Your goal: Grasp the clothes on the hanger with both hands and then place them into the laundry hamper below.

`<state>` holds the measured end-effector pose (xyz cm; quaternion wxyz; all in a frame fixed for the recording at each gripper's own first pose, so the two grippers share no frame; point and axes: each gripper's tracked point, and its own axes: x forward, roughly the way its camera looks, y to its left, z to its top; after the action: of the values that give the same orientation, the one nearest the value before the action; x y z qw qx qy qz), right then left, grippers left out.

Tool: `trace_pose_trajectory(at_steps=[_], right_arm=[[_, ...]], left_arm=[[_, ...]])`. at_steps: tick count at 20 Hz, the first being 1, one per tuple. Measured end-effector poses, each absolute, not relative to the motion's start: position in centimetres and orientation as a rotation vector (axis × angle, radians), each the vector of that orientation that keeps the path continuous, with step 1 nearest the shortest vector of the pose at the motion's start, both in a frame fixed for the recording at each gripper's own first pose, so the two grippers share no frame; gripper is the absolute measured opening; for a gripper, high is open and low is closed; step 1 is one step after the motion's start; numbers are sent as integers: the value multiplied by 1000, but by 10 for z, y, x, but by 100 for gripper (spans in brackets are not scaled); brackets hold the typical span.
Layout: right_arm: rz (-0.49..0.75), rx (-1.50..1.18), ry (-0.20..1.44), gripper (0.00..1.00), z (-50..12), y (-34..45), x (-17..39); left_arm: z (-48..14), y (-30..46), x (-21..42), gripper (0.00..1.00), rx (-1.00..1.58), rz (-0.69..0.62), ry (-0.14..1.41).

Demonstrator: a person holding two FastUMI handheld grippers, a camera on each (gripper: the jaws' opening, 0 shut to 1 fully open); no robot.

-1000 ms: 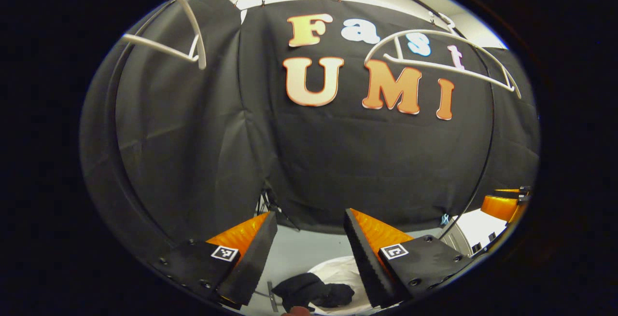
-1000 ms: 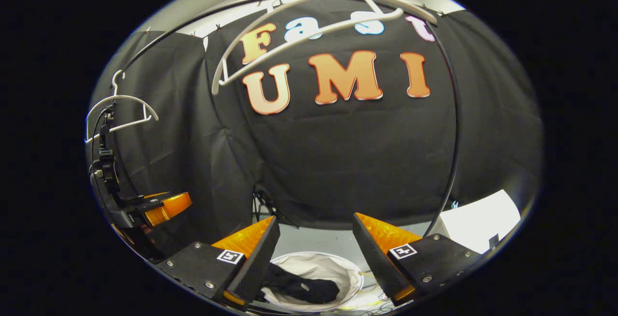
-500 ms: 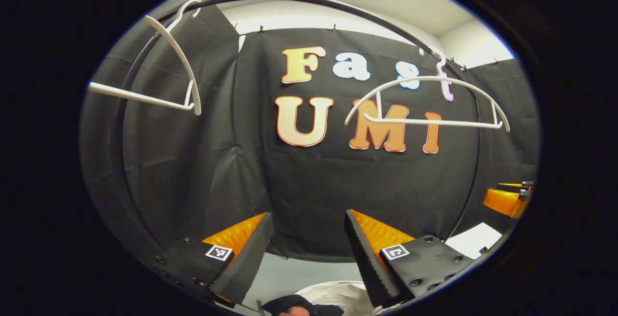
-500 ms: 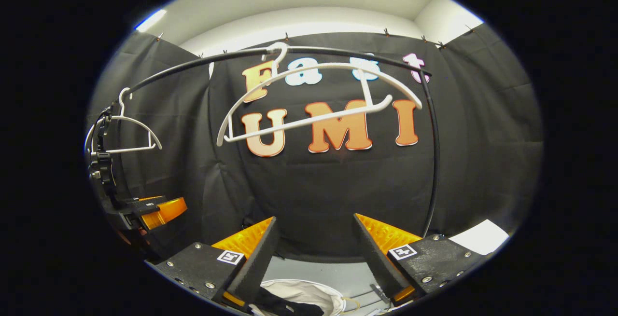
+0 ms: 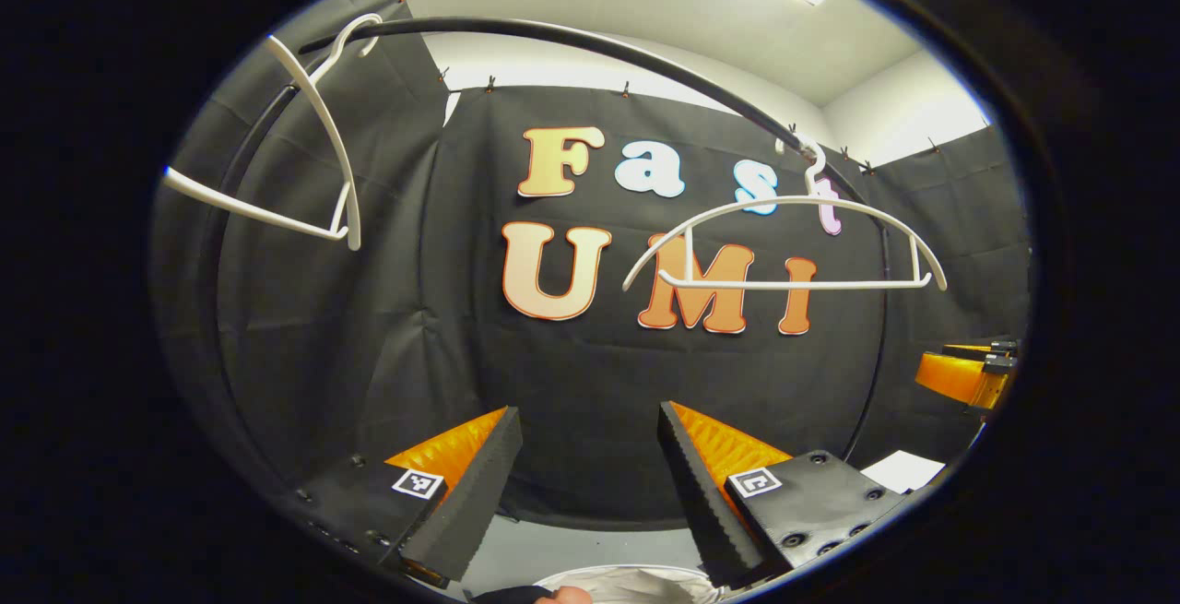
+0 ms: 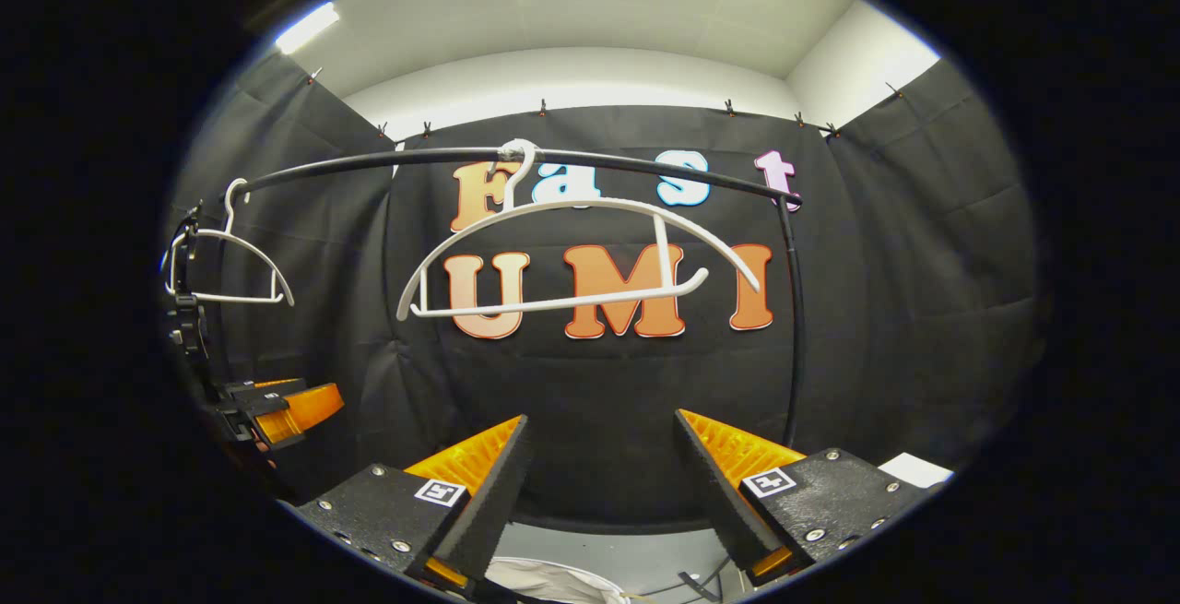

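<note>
Evidently both hangers are being left bare on the rail (image 6: 599, 161): the nearer hanger (image 6: 562, 258) is seen in the right gripper view hanging by its hook with nothing draped on it, and the second hanger (image 6: 226, 258) is seen farther along toward the left edge, likewise bare. In the left gripper view the same pair is being shown, one hanger (image 5: 784, 249) at right of centre and the other hanger (image 5: 304, 161) tilted at upper left.

The left gripper (image 5: 585, 466) is being held with its fingers spread wide and nothing between them; the right gripper (image 6: 599, 475) is being held equally wide and empty. Both are being pointed up toward the rail and the booth wall, not down.

A pale sliver of the laundry hamper (image 6: 539, 581) is being caught at the bottom edge of the right gripper view, and its pale rim (image 5: 636, 581) is being glimpsed low between the fingers in the left gripper view. A dark scrap (image 5: 502, 593) at that edge is being taken, as a judgement only, for the clothes lying in the hamper; too little of it is visible to be sure.

Judged from bare hangers and empty tongs, the task is being regarded as essentially finished, with nothing evidently left on the rail to be taken down.
</note>
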<state>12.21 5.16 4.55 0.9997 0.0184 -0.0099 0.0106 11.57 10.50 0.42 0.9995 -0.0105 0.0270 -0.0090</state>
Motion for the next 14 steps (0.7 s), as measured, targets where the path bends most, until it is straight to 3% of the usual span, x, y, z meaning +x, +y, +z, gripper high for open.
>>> trace_pose_trajectory(at_steps=[4, 5, 7, 8, 11, 14], right_arm=[[4, 23, -34, 94, 41, 46, 132], [-2, 28, -38, 98, 40, 46, 135], [-1, 45, -37, 93, 37, 47, 140], [5, 53, -37, 94, 37, 49, 142], [18, 53, -40, 93, 38, 51, 147], [32, 57, -28, 94, 35, 52, 148]], left_arm=[[5, 101, 125, 93, -34, -16, 20], [4, 101, 127, 95, -32, -14, 13], [-2, 102, 128, 93, -24, -7, 17], [-5, 102, 128, 96, -21, -6, 25], [-5, 98, 127, 93, -21, -10, 30], [-4, 99, 129, 96, -7, -3, 24]])
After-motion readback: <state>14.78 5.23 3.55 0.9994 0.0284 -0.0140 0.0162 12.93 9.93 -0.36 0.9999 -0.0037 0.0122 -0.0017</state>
